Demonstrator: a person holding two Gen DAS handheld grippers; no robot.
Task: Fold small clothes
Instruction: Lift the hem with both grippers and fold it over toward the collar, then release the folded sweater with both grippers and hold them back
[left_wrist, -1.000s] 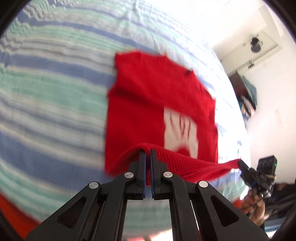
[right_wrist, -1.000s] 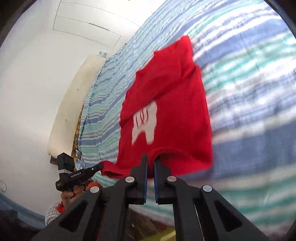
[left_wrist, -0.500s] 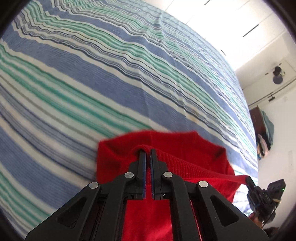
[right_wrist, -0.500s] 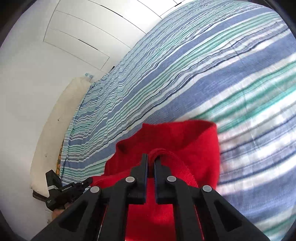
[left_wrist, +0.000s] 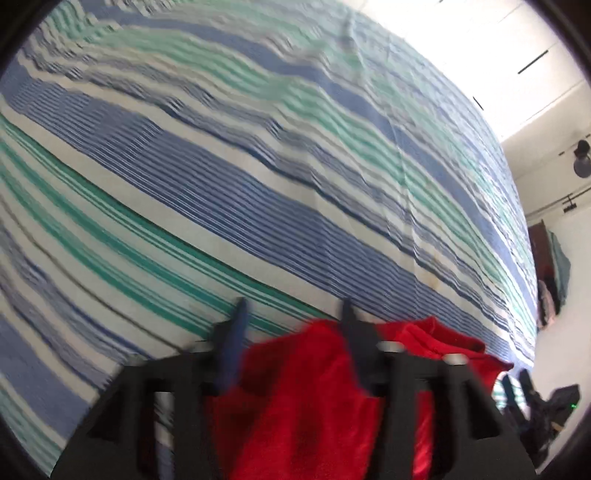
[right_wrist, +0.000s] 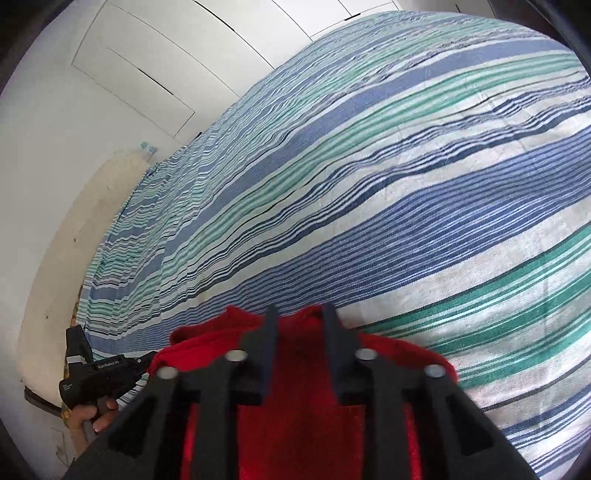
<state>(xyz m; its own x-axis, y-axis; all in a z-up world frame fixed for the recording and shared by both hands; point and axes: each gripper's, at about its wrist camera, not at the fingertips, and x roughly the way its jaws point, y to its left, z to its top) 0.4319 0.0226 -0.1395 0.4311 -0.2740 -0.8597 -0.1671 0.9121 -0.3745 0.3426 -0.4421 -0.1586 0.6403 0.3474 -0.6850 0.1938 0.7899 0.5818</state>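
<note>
A red knit garment (left_wrist: 303, 398) lies on the striped bedsheet (left_wrist: 258, 184) right under both grippers; it also shows in the right wrist view (right_wrist: 303, 413). My left gripper (left_wrist: 291, 314) is open, its fingers spread over the garment's edge, holding nothing. My right gripper (right_wrist: 299, 317) is open too, its fingers apart above the red fabric. The left gripper also shows in the right wrist view (right_wrist: 107, 373) at the lower left, in a hand. Most of the garment is hidden under the gripper bodies.
The blue, green and white striped bed (right_wrist: 369, 184) fills both views. A white wall with cupboard doors (right_wrist: 147, 74) stands behind. A cream headboard or pillow (right_wrist: 74, 258) lies at the left. Clothes hang at the far right (left_wrist: 554, 273).
Both grippers have opened and let go of the red garment's edge. The garment has dropped onto the bed beneath them. The left view is motion-blurred.
</note>
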